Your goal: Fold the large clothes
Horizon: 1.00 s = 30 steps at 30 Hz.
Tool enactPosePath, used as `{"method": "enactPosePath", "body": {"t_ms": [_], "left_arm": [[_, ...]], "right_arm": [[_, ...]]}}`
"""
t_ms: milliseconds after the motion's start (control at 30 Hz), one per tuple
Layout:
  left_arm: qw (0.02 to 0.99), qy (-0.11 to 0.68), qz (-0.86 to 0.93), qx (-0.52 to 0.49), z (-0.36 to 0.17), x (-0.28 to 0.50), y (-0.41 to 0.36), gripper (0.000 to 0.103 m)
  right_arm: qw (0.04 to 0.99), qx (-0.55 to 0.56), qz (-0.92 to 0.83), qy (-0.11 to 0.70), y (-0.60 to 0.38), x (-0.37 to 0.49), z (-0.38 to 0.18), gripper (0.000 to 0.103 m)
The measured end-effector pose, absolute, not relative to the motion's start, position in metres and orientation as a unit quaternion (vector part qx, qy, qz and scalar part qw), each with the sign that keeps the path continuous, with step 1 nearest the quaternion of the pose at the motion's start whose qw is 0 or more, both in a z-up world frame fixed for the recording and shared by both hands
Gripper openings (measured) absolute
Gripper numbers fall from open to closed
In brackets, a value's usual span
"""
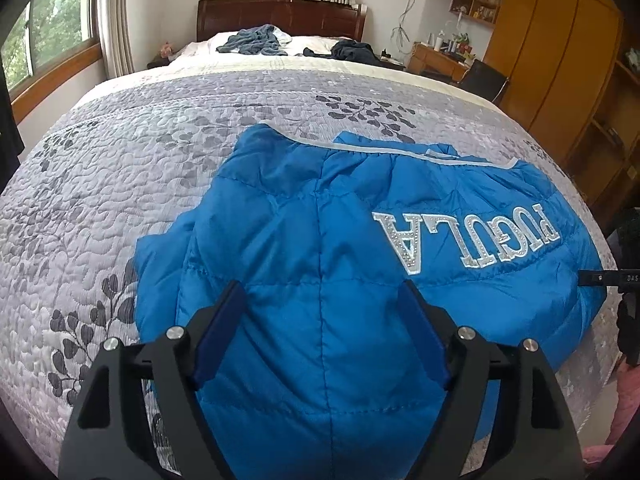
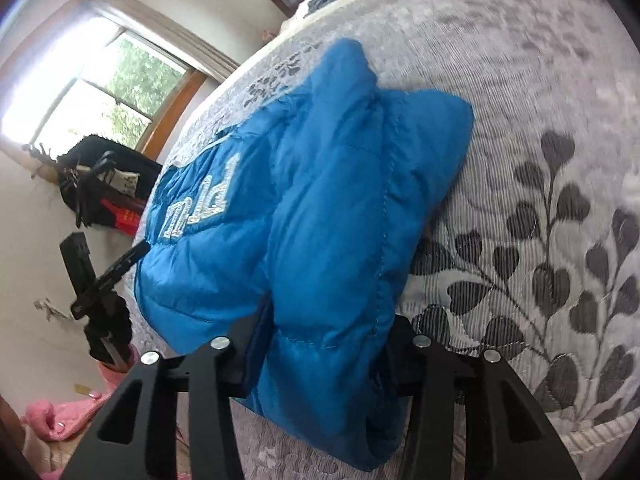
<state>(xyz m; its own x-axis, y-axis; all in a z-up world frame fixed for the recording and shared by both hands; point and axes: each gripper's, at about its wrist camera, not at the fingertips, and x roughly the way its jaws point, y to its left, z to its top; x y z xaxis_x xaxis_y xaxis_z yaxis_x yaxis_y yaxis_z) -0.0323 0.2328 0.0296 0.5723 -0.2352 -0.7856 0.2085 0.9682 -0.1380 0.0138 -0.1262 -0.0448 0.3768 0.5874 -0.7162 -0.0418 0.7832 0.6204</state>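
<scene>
Blue jacket (image 1: 320, 248) laid on gray bedspread (image 1: 120, 184). Jacket fold bracketed by spread left gripper (image 1: 322, 304). Jacket edge pinched by right gripper (image 2: 326, 332).

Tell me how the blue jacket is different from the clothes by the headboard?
The blue jacket lies close to the grippers, puffy and bright, with silver letters; the clothes by the headboard lie far off, dull grey-blue and dark, with no letters showing. The jacket looks partly folded; those clothes lie in crumpled heaps. All rest on the same bed.

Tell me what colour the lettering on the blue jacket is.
The lettering on the jacket is silvery white with small studs, clearest in the left wrist view.
</scene>
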Motion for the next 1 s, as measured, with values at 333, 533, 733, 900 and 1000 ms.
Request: {"method": "enactPosePath", "body": {"t_ms": [333, 533, 733, 900, 1000], "left_arm": [[0.893, 0.429, -0.138, -0.011, 0.02, -0.028, 0.231, 0.081], [0.893, 0.424, -0.147, -0.01, 0.02, -0.03, 0.232, 0.083], [0.887, 0.422, -0.18, -0.048, 0.037, -0.036, 0.245, 0.083], [0.9, 0.393, -0.185, -0.044, 0.061, -0.052, 0.262, 0.083], [0.898, 0.39, -0.191, -0.073, 0.069, -0.056, 0.279, 0.083]], "right_arm": [[0.788, 0.304, 0.182, 0.503, -0.129, 0.007, -0.042, 0.037], [0.824, 0.239, 0.176, 0.482, -0.098, 0.012, 0.028, 0.03], [0.854, 0.112, 0.199, 0.467, -0.02, 0.031, 0.105, 0.029], [0.848, 0.007, 0.236, 0.474, 0.058, 0.053, 0.134, 0.029], [0.836, -0.04, 0.252, 0.485, 0.097, 0.064, 0.134, 0.029]]}}
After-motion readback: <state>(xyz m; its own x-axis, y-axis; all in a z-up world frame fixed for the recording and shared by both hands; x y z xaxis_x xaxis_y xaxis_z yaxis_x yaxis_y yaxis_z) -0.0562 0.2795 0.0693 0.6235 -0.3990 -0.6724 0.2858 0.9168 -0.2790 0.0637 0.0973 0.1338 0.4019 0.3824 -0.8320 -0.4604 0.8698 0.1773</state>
